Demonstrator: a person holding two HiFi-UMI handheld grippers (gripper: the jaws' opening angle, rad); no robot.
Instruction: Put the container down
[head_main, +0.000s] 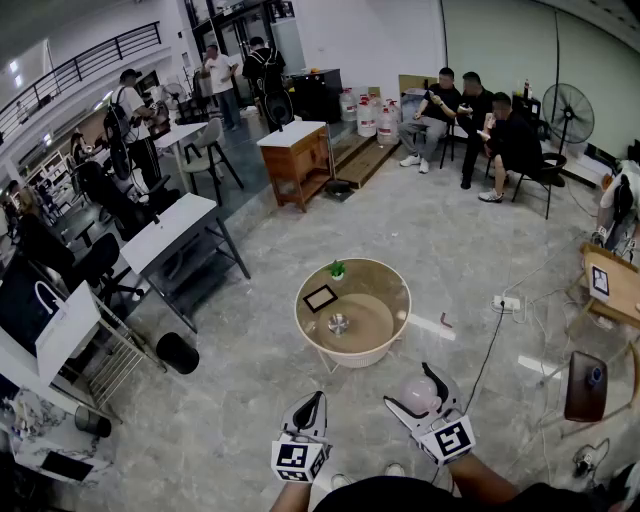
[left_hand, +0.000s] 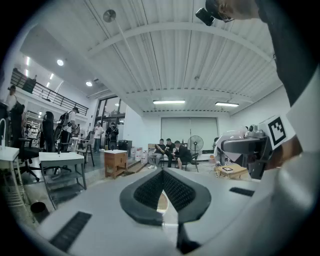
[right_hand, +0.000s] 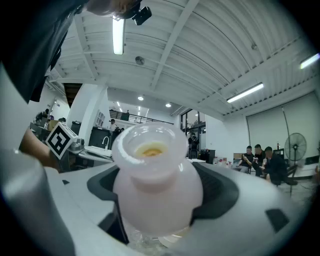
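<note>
A person stands in a wide workshop hall with the right gripper (head_main: 419, 394) held about level, its claw spread wide and pinching a pale, round-bellied container (right_hand: 156, 187) by the body. The container's open mouth points forward along the jaws. It hangs in the air just ahead of the person, well short of the round table (head_main: 380, 322) that lies farther off on the floor. The left gripper (head_main: 313, 401) rides beside it on the left, its claw pressed together with nothing in it.

The put-down does not appear to have begun; the step in hand looks like the carry toward a resting place. If the table is the goal, the next move calls for bringing the container out over a bare part of its top, clear of the plant (head_main: 337, 268) at the far edge, the dark frame (head_main: 320, 297) and the small metal object (head_main: 338, 323). The base then has to come down onto the top before the jaws part.

No brand or label can be read on the container. The only print in sight is the black-and-white square markers on the grippers' cubes (head_main: 451, 438).
</note>
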